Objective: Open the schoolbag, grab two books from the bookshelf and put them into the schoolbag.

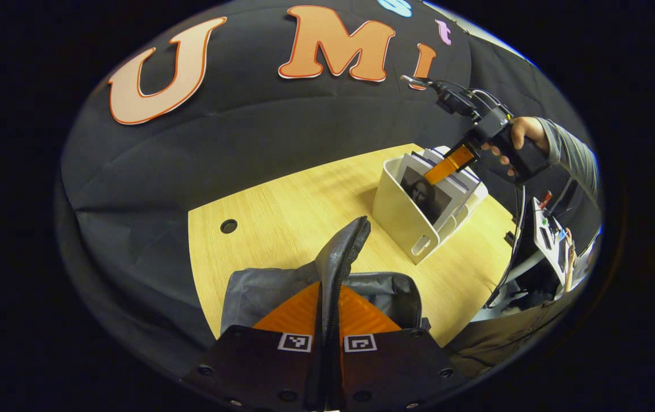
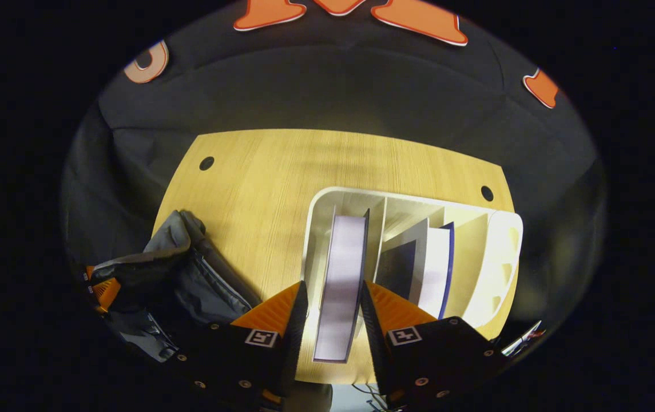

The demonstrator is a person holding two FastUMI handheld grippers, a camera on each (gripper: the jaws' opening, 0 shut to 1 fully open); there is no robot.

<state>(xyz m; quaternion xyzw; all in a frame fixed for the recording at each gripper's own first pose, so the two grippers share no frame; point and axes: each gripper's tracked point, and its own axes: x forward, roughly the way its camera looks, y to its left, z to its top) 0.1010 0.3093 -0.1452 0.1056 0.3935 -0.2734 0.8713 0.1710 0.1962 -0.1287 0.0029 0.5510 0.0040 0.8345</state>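
Your right gripper (image 2: 332,312): fingers straddled the near book (image 2: 341,274), its top edge running straight ahead between them; gaps showed on both sides, so probably not yet pinched
Your left gripper (image 1: 327,320): closed on the raised flap of the schoolbag (image 1: 338,257), holding the mouth open
Bookshelf (image 2: 493,257): white divided stand on the table (image 2: 270,171), well right of the bag
Nearer hand: your right
Books counted: one in the near slot, seemingly two in the next
Schoolbags: one

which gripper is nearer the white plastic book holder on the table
Right. The right gripper is over the white plastic book holder, fingers straddling a book. The left gripper grips the grey schoolbag beside it.
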